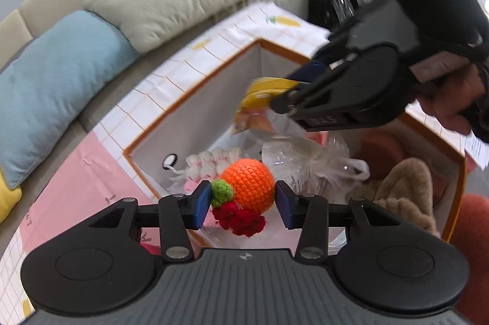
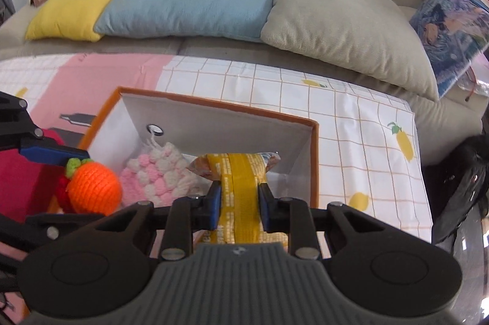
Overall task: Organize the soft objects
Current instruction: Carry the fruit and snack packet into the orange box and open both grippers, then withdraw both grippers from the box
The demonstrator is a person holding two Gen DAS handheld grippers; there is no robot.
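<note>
Orange crocheted fruit point(image 1: 248, 184) sits pinched between the left tool point(image 1: 244, 201) fingers above the storage box point(image 1: 195, 86), while the right tool point(image 2: 239, 204) clamps a yellow packet point(image 2: 241, 196) farther right.

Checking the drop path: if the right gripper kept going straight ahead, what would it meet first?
Probably the white far wall of the orange-rimmed storage box; right gripper holds a yellow snack packet pointing there, though depth is unclear.

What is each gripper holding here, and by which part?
Right gripper: yellow snack packet, pinched across its middle. Left gripper: around the crochet orange, but contact cannot be told.
</note>
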